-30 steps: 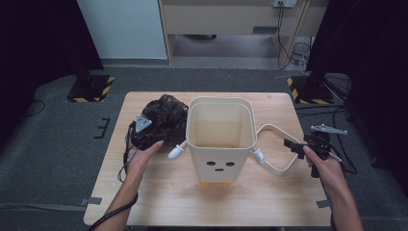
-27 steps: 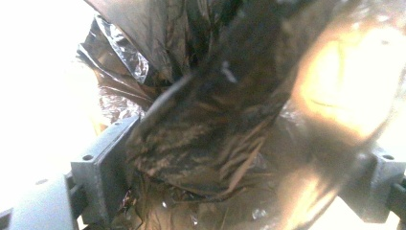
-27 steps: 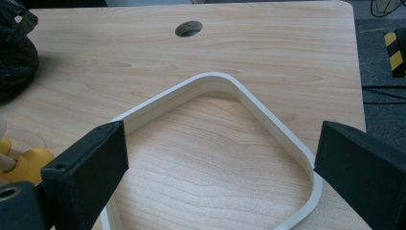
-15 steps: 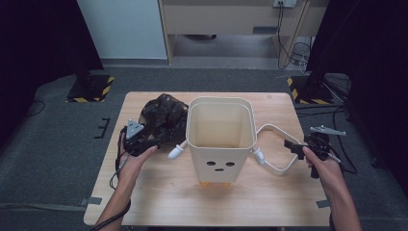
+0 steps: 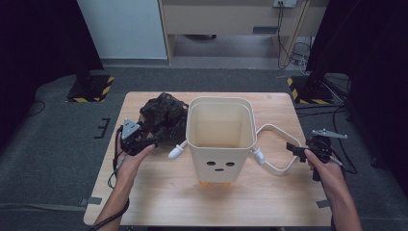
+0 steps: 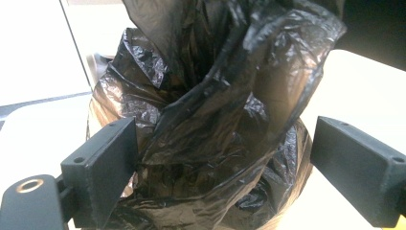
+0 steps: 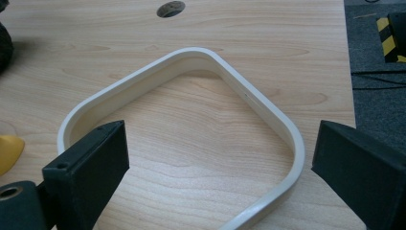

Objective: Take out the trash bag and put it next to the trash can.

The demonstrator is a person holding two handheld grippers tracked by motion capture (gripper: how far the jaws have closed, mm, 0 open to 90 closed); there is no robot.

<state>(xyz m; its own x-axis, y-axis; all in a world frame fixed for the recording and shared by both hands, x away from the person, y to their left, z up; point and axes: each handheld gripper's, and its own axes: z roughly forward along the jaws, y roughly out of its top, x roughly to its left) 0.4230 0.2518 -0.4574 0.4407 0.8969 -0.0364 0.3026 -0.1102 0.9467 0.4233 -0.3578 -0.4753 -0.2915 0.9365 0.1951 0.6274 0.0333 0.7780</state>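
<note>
A tall cream bin (image 5: 220,130) with a small face on its front stands at the middle of the wooden table (image 5: 159,192). Left of it lies a crumpled black plastic bag (image 5: 163,115). My left gripper (image 5: 153,139) is at the bag's near left side. Its jaws are open, and the bag (image 6: 215,120) bulges between them in the left gripper view, where the gripper (image 6: 222,158) points straight at it. A white looped handle (image 5: 272,127) lies flat on the table right of the bin. My right gripper (image 5: 294,150) stands open at its outer end, the loop (image 7: 258,103) lying ahead of its jaws (image 7: 220,158).
White pegs (image 5: 175,153) stick out from both sides of the bin. Something yellow (image 5: 211,183) peeks out under the bin's front. Dark floor, stands with yellow-black bases (image 5: 91,89) and cables surround the table. Bare wood lies in front of the bin.
My left gripper has shifted a little to the left and nearer the person, at the bag's edge. The right gripper and the bin have stayed put.
</note>
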